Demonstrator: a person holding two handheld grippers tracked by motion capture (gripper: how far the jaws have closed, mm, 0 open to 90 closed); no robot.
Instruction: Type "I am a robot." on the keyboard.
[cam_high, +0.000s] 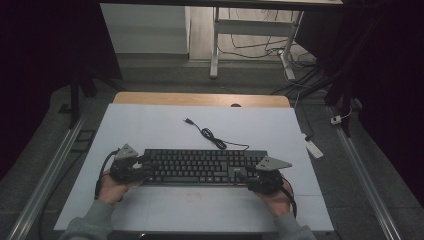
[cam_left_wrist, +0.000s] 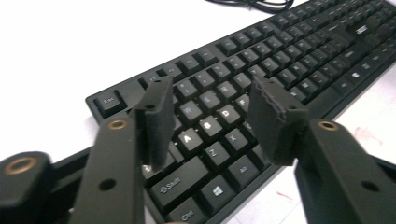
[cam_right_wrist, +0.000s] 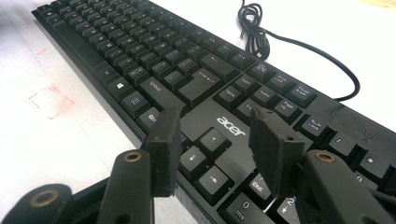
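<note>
1. A black Acer keyboard (cam_high: 200, 166) lies flat on the white counter (cam_high: 150, 130), long side towards the person, near the front edge. Its cable (cam_high: 212, 137) trails off the back edge in a loose coil, plug end free on the counter.
2. The left claw (cam_high: 142, 165) sits at the keyboard's left end with its jaws spread apart and nothing between them. In the left gripper view its pads (cam_left_wrist: 159, 121) hang just above the letter keys without pressing on them.
3. The right claw (cam_high: 250, 176) is at the keyboard's right end, also open and holding nothing. In the right gripper view it hovers over the arrow keys (cam_right_wrist: 205, 156) and the Acer logo.
4. The step in hand looks like taking hold of the keyboard at both ends. To do it well, each claw should bite the frame's edge rather than the keys, and both should close at about the same time so the board stays level.
5. Mind the cable: any lift or slide will drag the coil along.
6. The counter is a white sheet over a wooden top (cam_high: 200, 99), with faint red marks (cam_high: 192, 196) in front of the keyboard.
7. The room is dim. Beyond the counter stand white desk legs (cam_high: 215, 45) with cables on the floor, and a white power strip (cam_high: 314, 148) lies to the right.
</note>
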